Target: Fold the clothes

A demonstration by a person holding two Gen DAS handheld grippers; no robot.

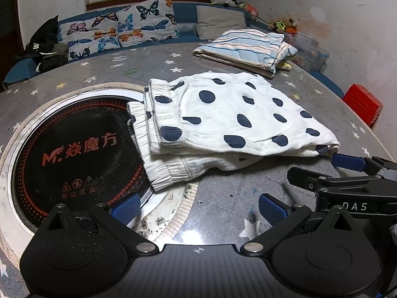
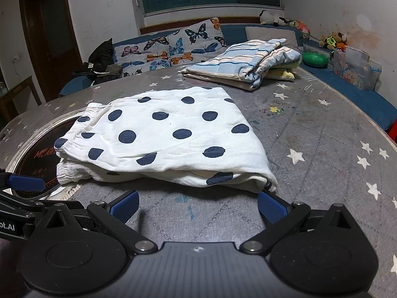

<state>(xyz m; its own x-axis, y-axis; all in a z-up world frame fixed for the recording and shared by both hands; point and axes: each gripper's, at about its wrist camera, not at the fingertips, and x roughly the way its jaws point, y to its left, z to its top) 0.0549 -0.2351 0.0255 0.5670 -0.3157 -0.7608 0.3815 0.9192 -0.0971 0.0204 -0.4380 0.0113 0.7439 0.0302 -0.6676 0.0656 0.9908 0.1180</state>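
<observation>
Left wrist view: the left gripper (image 1: 197,207) is spread, empty, above the table (image 1: 223,198); the folded dotted garment (image 1: 223,121) lies ahead, its cuffs over the cooktop (image 1: 74,149).

Right wrist view: the right gripper (image 2: 197,204) gapes just short of the garment (image 2: 161,136); soft, light, probably best pinched at the near fold; under-layers are hidden.
</observation>
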